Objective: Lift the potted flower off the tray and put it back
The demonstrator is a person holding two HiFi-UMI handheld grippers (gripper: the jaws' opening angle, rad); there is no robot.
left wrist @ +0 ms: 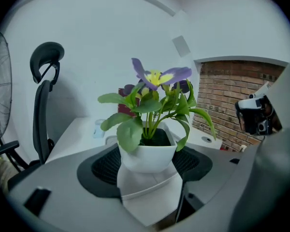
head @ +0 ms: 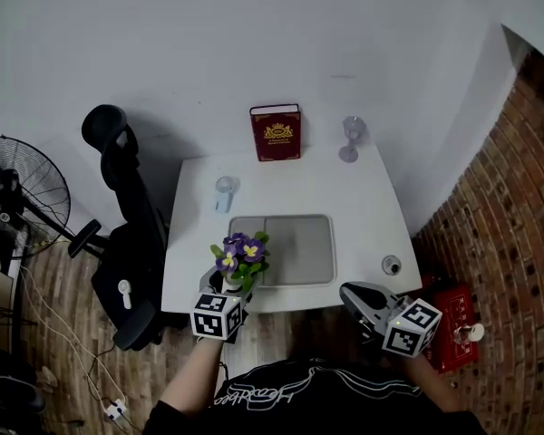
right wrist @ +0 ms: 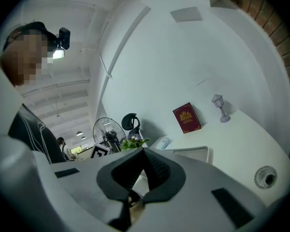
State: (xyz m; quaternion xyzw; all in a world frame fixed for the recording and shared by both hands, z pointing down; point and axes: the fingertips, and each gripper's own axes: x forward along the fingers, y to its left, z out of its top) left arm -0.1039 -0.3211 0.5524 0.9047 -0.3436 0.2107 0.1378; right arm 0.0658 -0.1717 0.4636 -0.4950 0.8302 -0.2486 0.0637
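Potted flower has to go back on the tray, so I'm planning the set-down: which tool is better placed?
Left. The left tool grips the potted flower at the near-left corner of the tray; the right tool is shut, empty, off the table.

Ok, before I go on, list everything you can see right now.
table: 1, white, against the wall
tray: 1, grey, mid-table
flower: 1, purple, white pot, by the tray's front-left corner
book: 1, dark red, upright at the wall
lantern: 1, pale lilac, table's back right
bottle: 1, pale blue, behind the tray's left corner
cable hole: 1, grey, table's front right
chair: 1, black, left of table
fan: 1, black, far left
box: 1, red, floor, right
left gripper: grey, gripping the flower's pot
right gripper: grey, shut, empty
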